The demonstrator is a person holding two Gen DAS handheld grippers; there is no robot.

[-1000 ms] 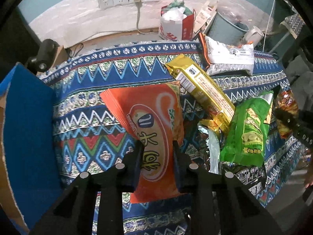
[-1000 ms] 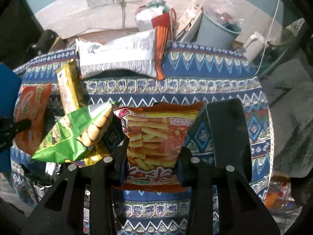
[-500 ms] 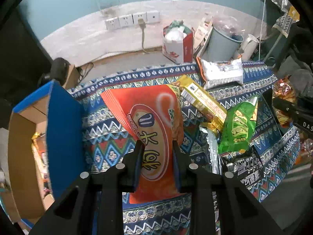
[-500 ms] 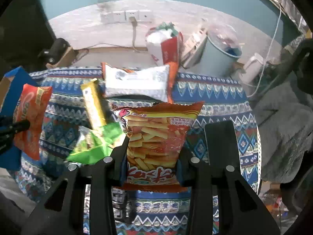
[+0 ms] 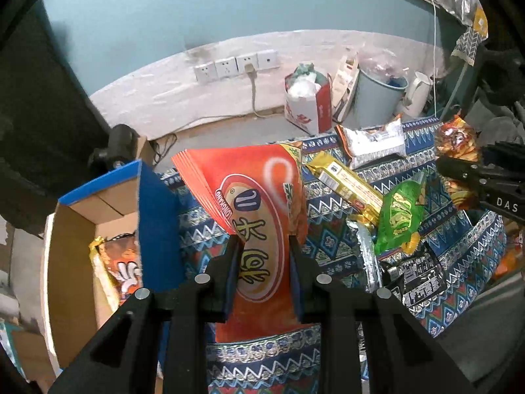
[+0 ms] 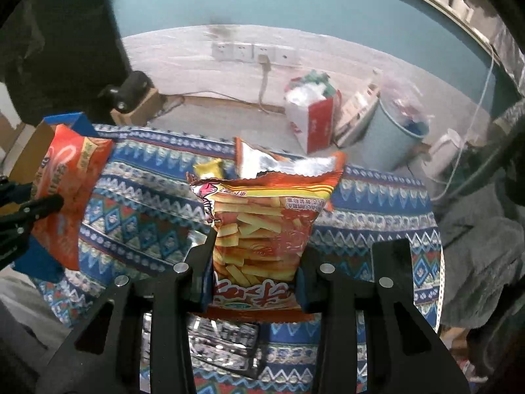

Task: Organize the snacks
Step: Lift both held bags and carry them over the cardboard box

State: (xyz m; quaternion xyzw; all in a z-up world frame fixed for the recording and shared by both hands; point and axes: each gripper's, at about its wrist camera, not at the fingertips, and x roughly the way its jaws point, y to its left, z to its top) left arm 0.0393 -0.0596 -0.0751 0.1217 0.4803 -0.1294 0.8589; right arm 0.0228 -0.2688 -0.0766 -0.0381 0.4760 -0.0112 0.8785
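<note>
Both grippers risen since earlier frames. Left gripper (image 5: 264,246) lifted orange snack bag (image 5: 252,210) off patterned cloth (image 5: 203,226); cardboard box (image 5: 75,226) now exposed at frame left. Right gripper (image 6: 256,249) raised fries bag (image 6: 262,226); green bag gone behind it, more wall at top.

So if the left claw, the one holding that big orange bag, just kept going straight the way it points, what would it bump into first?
Probably the patterned blue cloth on the table: the left claw, shut on the orange bag, points steeply down at it. The bag's far end would likely touch first, though depth is hard to judge.
</note>
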